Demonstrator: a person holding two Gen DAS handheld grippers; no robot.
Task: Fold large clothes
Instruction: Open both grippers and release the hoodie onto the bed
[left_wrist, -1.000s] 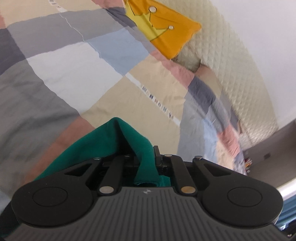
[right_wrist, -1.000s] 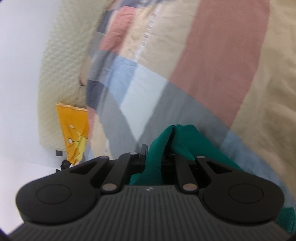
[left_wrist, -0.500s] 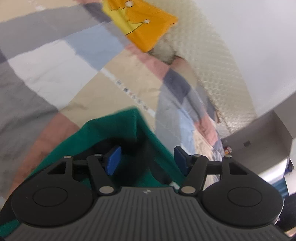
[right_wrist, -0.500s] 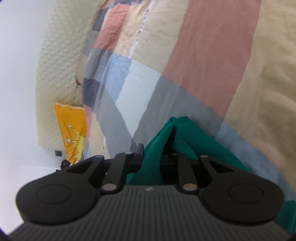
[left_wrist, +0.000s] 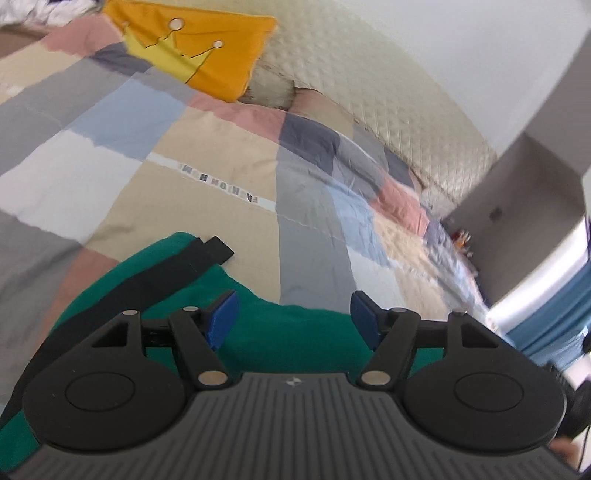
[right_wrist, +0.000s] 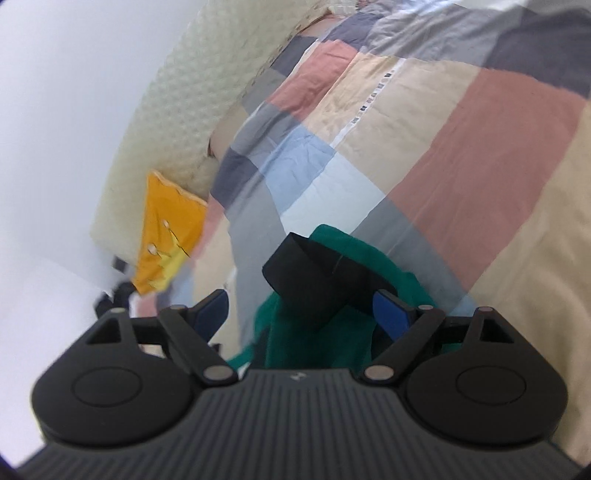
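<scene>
The left gripper (left_wrist: 293, 319) stands apart and the right gripper (right_wrist: 301, 314) is opening; both pinched the green garment (left_wrist: 288, 332) a second ago. Released, the garment with its black band (right_wrist: 314, 275) lies on the patchwork quilt (left_wrist: 207, 192), below the orange pillow (left_wrist: 195, 55). This fold looks placed.

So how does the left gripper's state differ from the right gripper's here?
The left gripper stands open with its blue pads clear above flat green cloth. The right gripper is opening, with a bunched fold of green cloth and its black band between the jaws, close to the right-hand pad. Both point over the patchwork bedcover, gripping nothing.
</scene>
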